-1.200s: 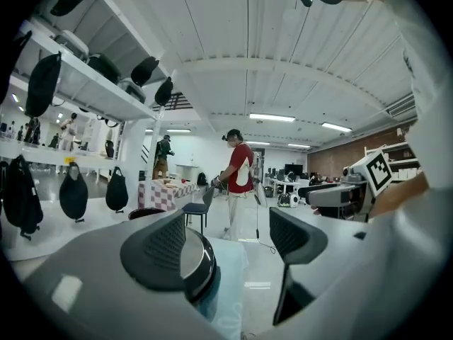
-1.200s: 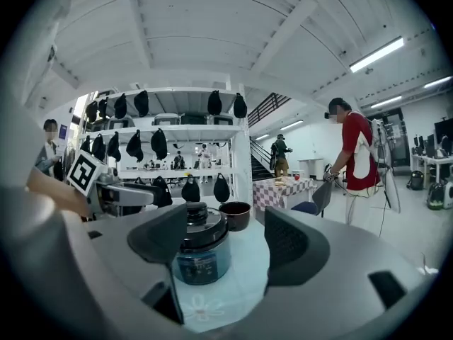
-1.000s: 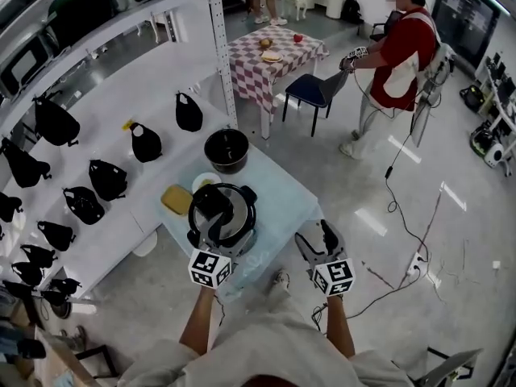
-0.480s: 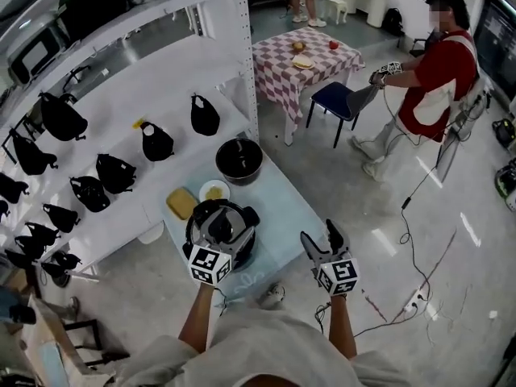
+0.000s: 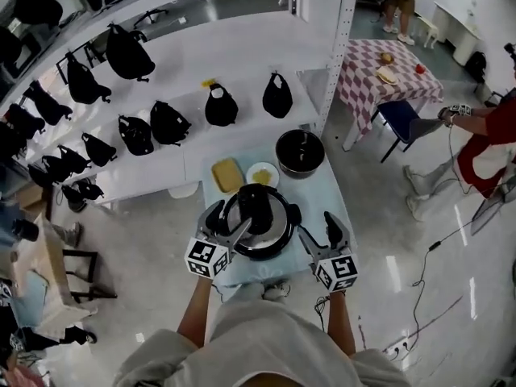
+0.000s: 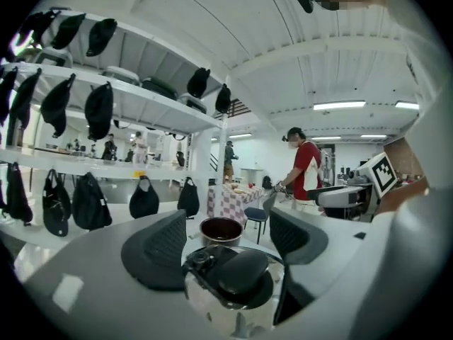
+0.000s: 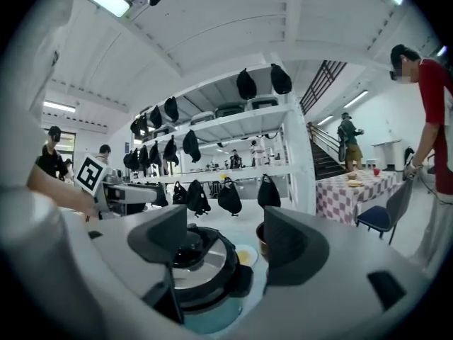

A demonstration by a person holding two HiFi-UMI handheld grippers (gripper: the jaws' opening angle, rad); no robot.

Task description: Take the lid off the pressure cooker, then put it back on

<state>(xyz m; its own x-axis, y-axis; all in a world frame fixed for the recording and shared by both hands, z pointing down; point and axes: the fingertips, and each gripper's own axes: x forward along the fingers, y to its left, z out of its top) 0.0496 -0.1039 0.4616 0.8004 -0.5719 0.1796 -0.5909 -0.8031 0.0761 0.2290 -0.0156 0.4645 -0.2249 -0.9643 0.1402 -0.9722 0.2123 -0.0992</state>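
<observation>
The left gripper (image 6: pixel 228 238) is being held with its jaws apart, and the pressure cooker lid (image 6: pixel 209 304), topped by a black handle (image 6: pixel 241 271), is being framed low between them. A dark pot (image 6: pixel 221 229) is being shown just behind. Black bags (image 6: pixel 85 198) are being hung along white shelves (image 6: pixel 145 105).

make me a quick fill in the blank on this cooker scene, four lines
1. The lid sits ___ the pressure cooker.
2. The jaws of the left gripper and the right gripper are both ___.
3. The table under the cooker is light ___.
4. The bags hanging at the shelf are all ___.

Missing words: on; open; blue; black
</observation>
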